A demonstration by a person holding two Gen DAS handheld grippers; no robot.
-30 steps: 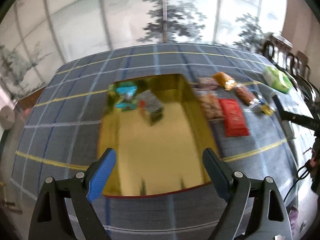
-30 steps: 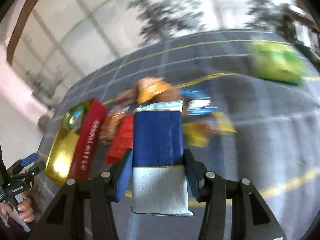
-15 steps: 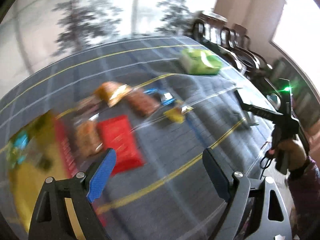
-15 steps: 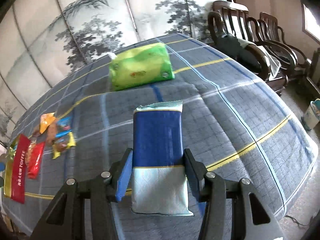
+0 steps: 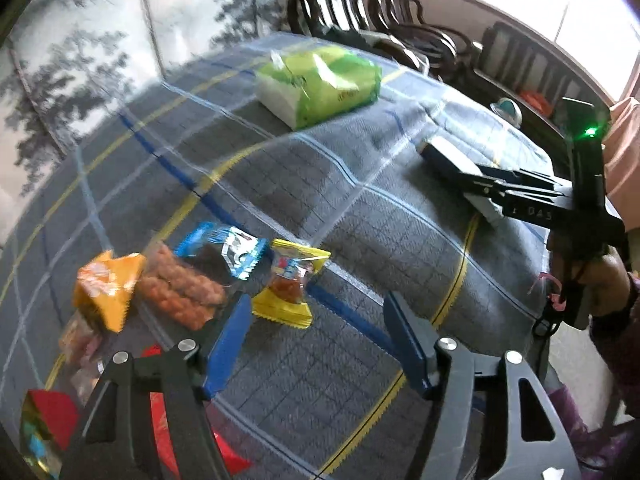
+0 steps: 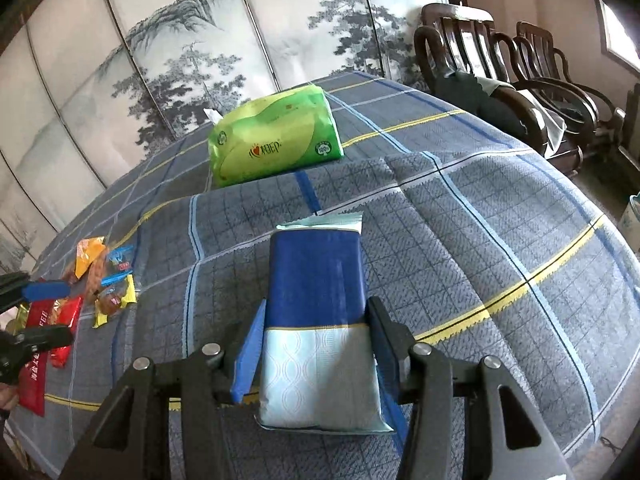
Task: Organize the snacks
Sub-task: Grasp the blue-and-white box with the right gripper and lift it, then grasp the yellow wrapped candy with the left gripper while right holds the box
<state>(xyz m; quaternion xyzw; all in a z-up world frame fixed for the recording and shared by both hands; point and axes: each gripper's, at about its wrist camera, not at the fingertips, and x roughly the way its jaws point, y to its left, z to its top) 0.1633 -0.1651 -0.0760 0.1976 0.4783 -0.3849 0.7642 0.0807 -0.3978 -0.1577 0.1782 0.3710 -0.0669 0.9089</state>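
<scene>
Snacks wait near our left gripper, jaws spread; right gripper clamps 1 blue pack, probably tissues, which may slip.

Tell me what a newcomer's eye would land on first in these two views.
First, the blue and pale tissue pack, clamped in the right claw over the plaid tablecloth. Next, the bright green tissue pack lying at the table's far side, near the painted screen. Then the bright cluster of snack packets just ahead of the open, empty left claw.
</scene>
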